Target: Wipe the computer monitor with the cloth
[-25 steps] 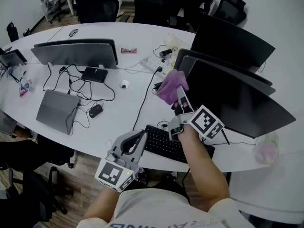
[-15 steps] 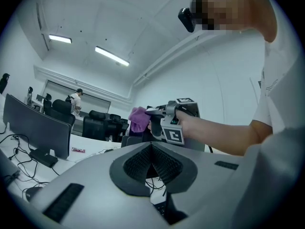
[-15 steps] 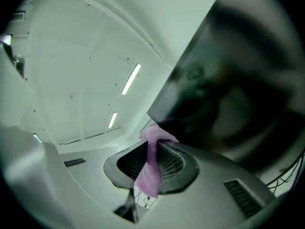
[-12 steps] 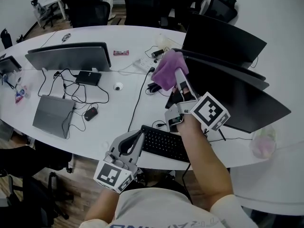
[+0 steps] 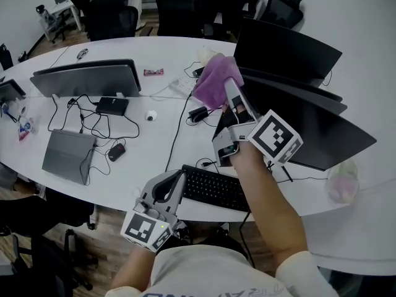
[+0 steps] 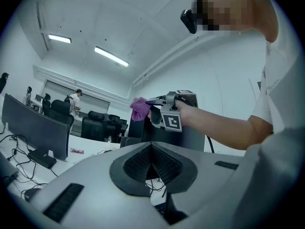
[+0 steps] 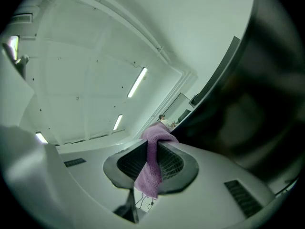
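My right gripper (image 5: 226, 86) is raised over the desk, shut on a purple cloth (image 5: 214, 81) that bunches at its tips. The cloth (image 7: 153, 162) hangs down between the jaws in the right gripper view. It sits at the upper left edge of the dark monitor (image 5: 309, 125); the monitor (image 7: 257, 104) fills the right of the right gripper view. I cannot tell whether the cloth touches the screen. My left gripper (image 5: 175, 184) is low at the table's front edge, jaws shut and empty (image 6: 151, 157). The left gripper view shows the right gripper (image 6: 148, 102) holding the cloth (image 6: 139, 108).
A black keyboard (image 5: 213, 189) lies below the right hand. A second monitor (image 5: 286, 48) stands behind the first, a third (image 5: 86, 78) at the left. A laptop (image 5: 68, 154), mouse (image 5: 115, 152), cables and a power strip (image 5: 183, 86) lie on the white table (image 5: 154, 153). Office chairs (image 5: 185, 8) stand behind.
My right gripper has lifted the cloth up and away, from the monitor's lower left to its top left corner. The left gripper has stayed put.
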`<state>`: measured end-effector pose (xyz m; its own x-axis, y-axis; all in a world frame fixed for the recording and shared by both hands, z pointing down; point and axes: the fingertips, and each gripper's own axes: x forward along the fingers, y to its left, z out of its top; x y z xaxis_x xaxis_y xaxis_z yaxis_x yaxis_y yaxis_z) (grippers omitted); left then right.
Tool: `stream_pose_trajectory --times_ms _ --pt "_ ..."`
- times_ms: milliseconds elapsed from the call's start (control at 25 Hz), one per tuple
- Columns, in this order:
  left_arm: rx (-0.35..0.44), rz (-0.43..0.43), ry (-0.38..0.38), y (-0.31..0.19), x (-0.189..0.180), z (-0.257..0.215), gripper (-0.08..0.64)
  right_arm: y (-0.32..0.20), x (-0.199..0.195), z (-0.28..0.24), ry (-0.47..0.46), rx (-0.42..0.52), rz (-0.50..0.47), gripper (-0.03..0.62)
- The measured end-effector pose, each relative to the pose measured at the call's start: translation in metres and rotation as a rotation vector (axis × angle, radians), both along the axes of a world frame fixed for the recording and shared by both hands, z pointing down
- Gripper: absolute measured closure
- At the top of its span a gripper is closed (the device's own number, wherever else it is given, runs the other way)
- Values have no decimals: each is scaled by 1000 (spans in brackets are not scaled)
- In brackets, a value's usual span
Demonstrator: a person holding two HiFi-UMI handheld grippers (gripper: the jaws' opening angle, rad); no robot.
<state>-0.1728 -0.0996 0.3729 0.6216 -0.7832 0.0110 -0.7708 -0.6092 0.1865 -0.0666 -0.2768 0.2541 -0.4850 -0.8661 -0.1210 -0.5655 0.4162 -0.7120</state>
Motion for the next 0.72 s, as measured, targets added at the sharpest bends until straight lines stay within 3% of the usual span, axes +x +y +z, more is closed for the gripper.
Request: stream_pose_trajectory --times_ms 200,560,720 --pt "6 3 1 -1 1 -2 552 3 -8 -11 88 47 -50 525" --pt "-1 9 8 0 1 1 552 12 3 -70 346 268 -23 525" --pt "-4 10 13 0 1 2 552 13 9 -91 589 386 40 525"
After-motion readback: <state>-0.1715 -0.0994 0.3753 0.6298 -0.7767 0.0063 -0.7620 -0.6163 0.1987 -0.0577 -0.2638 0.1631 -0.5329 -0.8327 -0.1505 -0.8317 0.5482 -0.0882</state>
